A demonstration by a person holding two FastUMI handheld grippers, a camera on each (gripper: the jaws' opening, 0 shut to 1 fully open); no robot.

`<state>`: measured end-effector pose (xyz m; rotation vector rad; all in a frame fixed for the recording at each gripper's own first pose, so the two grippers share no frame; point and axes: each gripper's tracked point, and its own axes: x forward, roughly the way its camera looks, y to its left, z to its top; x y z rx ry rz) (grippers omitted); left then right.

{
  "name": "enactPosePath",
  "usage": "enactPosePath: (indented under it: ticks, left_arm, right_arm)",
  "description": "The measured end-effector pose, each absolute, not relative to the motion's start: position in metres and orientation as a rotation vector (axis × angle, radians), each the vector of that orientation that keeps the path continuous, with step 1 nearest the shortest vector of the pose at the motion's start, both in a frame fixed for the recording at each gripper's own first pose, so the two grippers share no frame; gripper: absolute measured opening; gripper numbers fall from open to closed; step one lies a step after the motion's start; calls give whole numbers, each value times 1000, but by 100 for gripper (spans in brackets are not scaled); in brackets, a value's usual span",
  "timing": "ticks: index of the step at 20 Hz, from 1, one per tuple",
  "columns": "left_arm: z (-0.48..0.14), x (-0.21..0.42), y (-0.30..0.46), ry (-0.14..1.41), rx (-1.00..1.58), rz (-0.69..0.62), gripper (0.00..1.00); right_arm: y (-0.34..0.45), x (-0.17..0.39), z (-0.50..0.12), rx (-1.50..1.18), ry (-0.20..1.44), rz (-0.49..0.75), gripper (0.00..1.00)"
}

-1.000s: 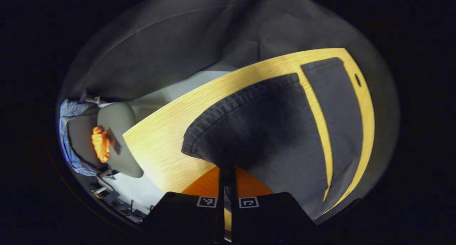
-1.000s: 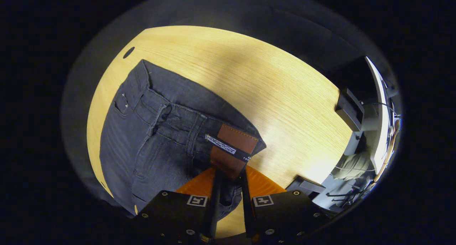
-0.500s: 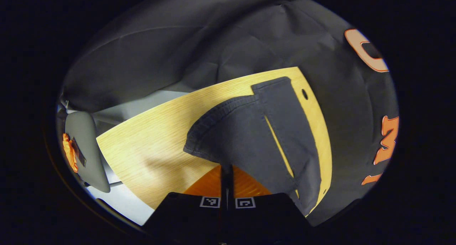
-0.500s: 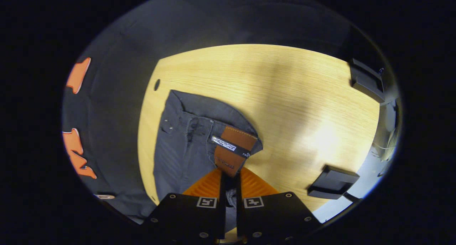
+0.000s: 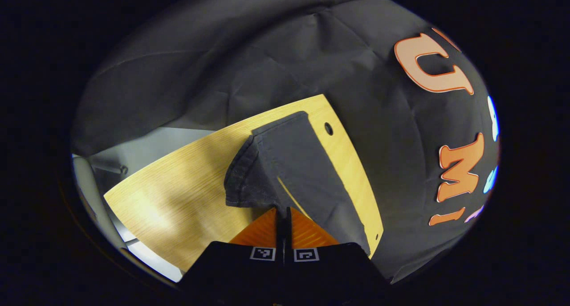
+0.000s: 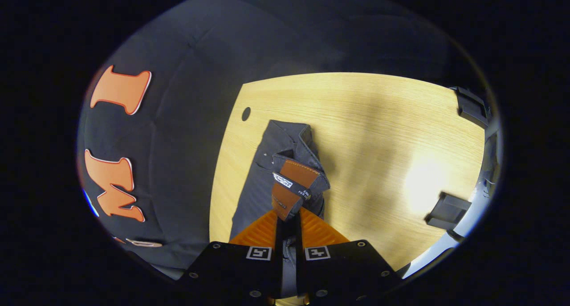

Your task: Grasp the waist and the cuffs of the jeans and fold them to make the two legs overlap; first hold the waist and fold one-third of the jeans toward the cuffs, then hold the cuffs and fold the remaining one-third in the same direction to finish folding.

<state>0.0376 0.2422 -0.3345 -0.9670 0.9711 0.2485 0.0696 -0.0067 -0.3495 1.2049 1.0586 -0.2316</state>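
Observation:
Dark grey jeans lie on a light wooden table. In the left gripper view my left gripper is shut on a leg cuff, lifted off the tabletop and swung over the other leg, which stays flat beneath. In the right gripper view my right gripper is shut on the waistband by its brown leather patch. That side of the waist is raised and turned over the flat part of the jeans.
A small round hole marks the table near its far edge, close to the jeans. Two black boxes stand at the table's right side in the right gripper view. The black cloth wall lies just past the table.
Both grippers have risen and swung toward the wall side, carrying cuff and waist over the lying leg. The table looks farther off, and the gap between the two legs has nearly closed.

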Motion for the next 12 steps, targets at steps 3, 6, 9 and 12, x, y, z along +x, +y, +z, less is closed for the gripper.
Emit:
enactPosePath:
  ticks: [3,6,9,12]
  left_arm:
    - [-328,67,235,975,-974,207,1]
    - [-330,89,231,1011,-971,181,0]
    - [-334,123,229,1020,-926,181,1]
    - [-347,150,240,1044,-882,252,1]
  right_arm:
    - [-2,84,-333,1199,1025,-241,13]
    - [-7,90,-326,1212,1013,-292,13]
    - [-15,106,-327,1230,1018,-323,13]
    - [-16,122,-342,1282,1070,-350,13]
